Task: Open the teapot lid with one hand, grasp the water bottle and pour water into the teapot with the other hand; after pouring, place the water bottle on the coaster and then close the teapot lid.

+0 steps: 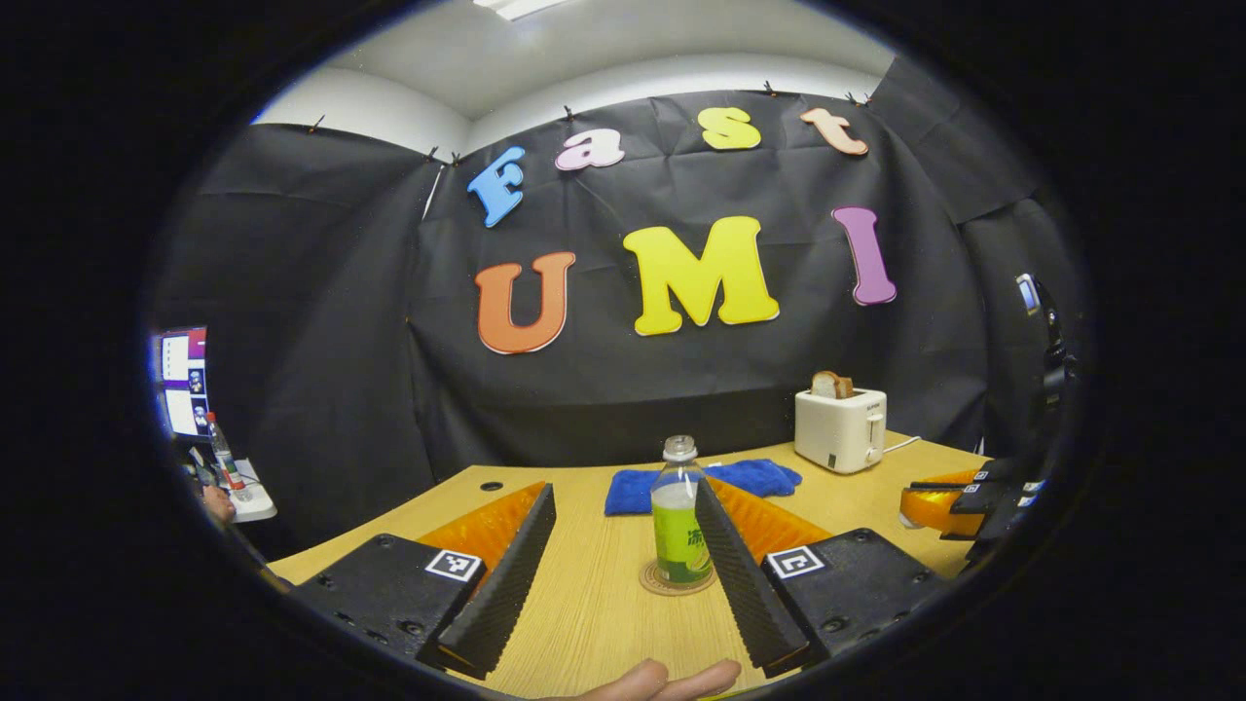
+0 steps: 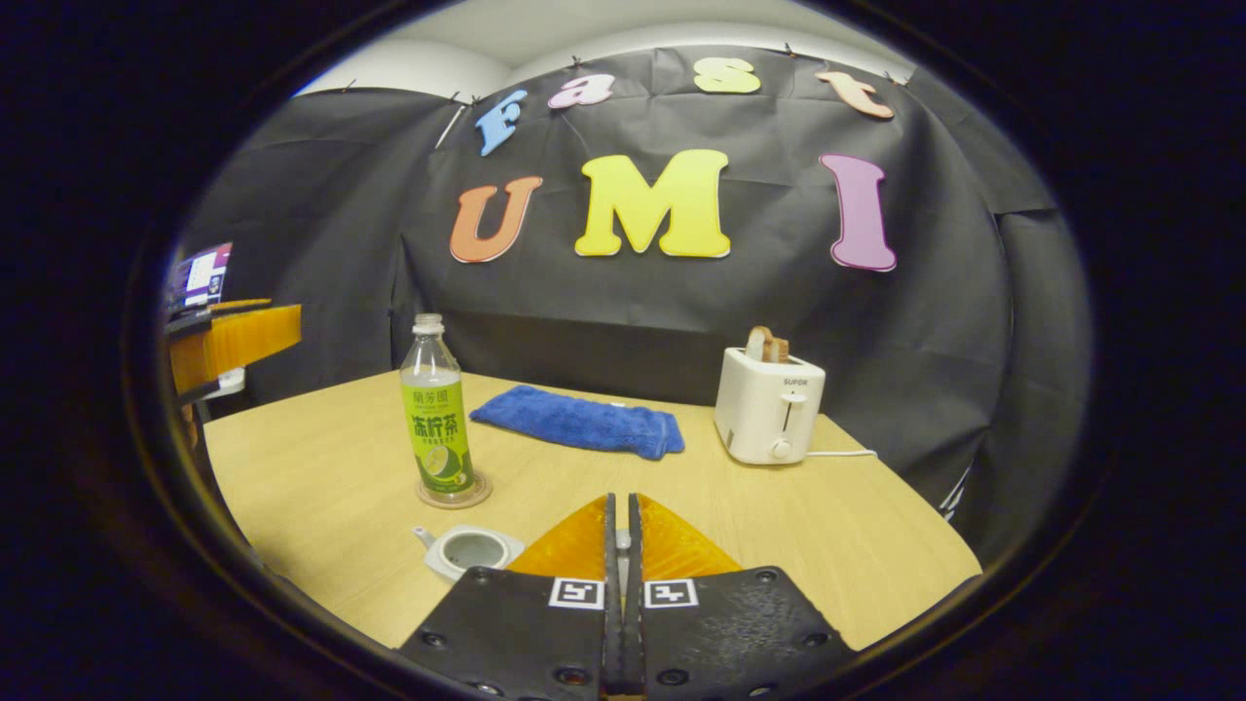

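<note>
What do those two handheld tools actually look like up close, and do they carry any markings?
Each tool has a dark, bolted body with two long wedge-shaped fingers that have ribbed inner faces and translucent orange ridged backing. A small square black-and-white coded marker sits at the base of each finger. That holds for the left tool and the right tool alike. No cables are visible on them. A bare fingertip shows below the left one; no sleeve is visible.

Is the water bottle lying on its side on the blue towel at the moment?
No, the water bottle stands upright on the coaster, apart from the blue towel.
</note>
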Demonstrator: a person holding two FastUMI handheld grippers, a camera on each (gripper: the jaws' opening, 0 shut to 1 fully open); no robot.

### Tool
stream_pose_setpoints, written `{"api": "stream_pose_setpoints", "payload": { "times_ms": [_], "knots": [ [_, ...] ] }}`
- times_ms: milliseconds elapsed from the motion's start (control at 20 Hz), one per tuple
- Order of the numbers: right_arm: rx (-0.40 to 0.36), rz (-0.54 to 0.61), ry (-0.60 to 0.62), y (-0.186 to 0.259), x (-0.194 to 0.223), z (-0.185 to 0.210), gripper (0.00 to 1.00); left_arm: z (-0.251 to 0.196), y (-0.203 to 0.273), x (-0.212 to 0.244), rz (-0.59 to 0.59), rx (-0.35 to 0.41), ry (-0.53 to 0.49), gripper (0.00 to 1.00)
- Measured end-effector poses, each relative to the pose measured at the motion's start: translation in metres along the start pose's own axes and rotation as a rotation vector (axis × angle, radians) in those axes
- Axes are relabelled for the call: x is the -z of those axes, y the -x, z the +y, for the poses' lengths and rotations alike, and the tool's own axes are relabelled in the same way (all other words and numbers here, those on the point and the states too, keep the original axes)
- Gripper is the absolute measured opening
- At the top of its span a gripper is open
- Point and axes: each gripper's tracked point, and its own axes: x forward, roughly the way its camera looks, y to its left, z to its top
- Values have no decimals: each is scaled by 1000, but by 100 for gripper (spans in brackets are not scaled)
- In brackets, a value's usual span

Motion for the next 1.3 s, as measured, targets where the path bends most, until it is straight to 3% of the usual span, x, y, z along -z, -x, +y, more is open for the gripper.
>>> {"api": "stream_pose_setpoints", "payload": {
  "times_ms": [200,400,700,1300],
  "knots": [
    [-89,-7,-74,-7,8,41,0,10,12,11,9,25,109,91],
    [-143,-12,-94,-13,19,76,0,20,15,18,23,41,146,91],
    [-140,-123,-82,-7,2,95,1,20,16,20,16,91,96,91],
    [-120,-132,-64,-14,9,94,5,20,10,34,47,97,95,91]
  ]
}}
